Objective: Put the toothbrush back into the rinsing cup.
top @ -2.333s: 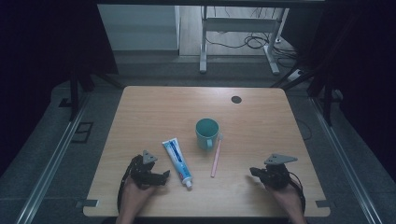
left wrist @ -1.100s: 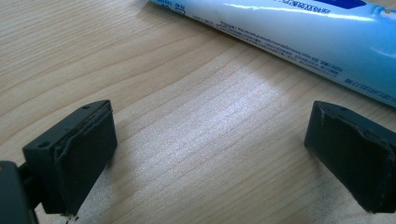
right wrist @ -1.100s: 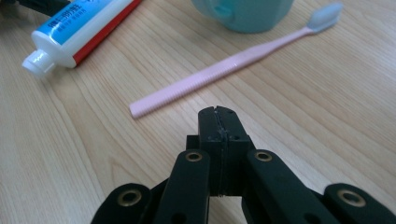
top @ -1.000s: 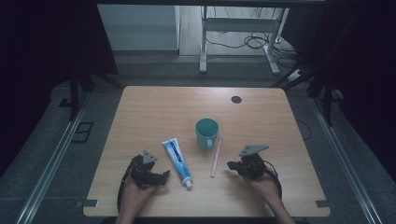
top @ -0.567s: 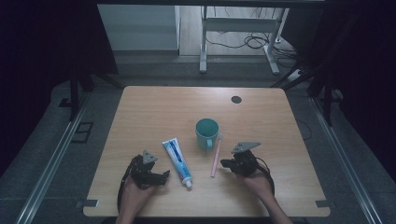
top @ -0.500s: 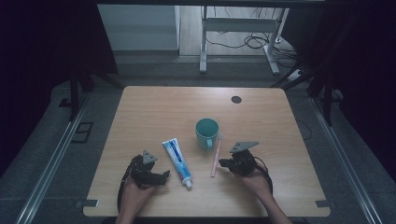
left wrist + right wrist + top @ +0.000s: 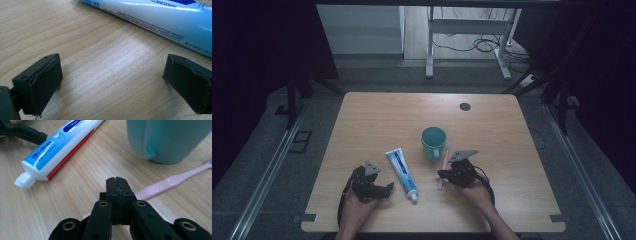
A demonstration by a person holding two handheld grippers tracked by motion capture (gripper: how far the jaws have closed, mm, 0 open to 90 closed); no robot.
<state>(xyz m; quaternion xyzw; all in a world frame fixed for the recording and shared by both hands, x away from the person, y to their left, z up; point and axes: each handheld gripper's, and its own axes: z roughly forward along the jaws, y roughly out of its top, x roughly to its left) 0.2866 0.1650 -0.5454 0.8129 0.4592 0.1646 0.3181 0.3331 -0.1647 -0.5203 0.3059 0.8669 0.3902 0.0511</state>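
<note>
A teal cup (image 7: 433, 140) stands mid-table, with a pink toothbrush (image 7: 446, 154) lying just to its right and a blue and white toothpaste tube (image 7: 402, 170) to its left. My right gripper (image 7: 441, 175) is shut, its tips over the near end of the toothbrush. In the right gripper view the jaws (image 7: 117, 182) press together with nothing between them; the toothbrush (image 7: 172, 181) passes beneath them, the cup (image 7: 170, 137) behind. My left gripper (image 7: 387, 189) rests left of the tube, open. In the left gripper view its jaws (image 7: 112, 85) stand wide over bare wood, the tube (image 7: 162, 20) just beyond.
The wooden table (image 7: 387, 115) has a small dark round spot (image 7: 465, 106) near its far right corner. A metal frame with cables (image 7: 467, 30) stands on the floor beyond the table. In the right gripper view, the left gripper (image 7: 22, 131) lies past the tube (image 7: 62, 150).
My right gripper has slid leftward across the table from the right side to the toothbrush, staying shut. The left gripper, cup, tube and toothbrush have not moved.
</note>
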